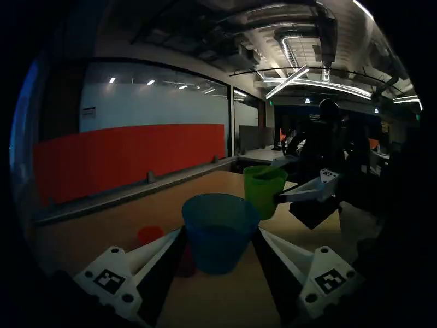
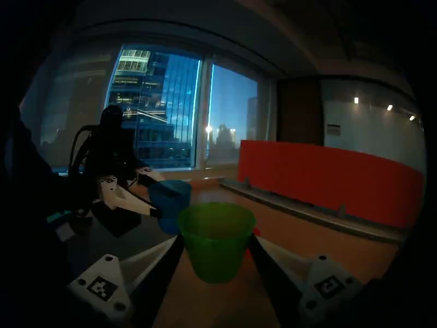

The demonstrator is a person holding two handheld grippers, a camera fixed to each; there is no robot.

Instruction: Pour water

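Dim office space, evening light, everything's pretty murky. Long pale wooden tabletop [image 1: 104, 224] runs beside a glass partition with a wide red wall panel [image 1: 131, 156] behind it, and bright light strips [image 1: 287, 82] hang overhead. From the right gripper view you get tall windows [image 2: 158, 109] with blue city towers outside, plus that same red wall panel [image 2: 333, 175] off to the side and the wooden tabletop [image 2: 306, 235] below.

So, 2 cups in play. The left gripper [image 1: 220, 243] is clamped on a translucent blue plastic cup [image 1: 220, 218], 1 white finger pressing on each side, and the cup sits upright, up off the table. The right gripper [image 1: 275, 183] is squeezing a bright green plastic cup [image 1: 262, 191] the same way, just past the blue cup's rim and a bit higher. Can't tell whether the 2 cups actually touch; they're very near each other.

Right gripper view backs it up: the right gripper [image 2: 217, 249] has the green plastic cup [image 2: 217, 240] pinched between both fingers, upright, and the left gripper [image 2: 163, 198] holds the blue plastic cup [image 2: 170, 202] just behind it.

A small red cup [image 1: 149, 234] stands on the table, low beside the left gripper's finger.

Too dark to tell if either cup has water in it.
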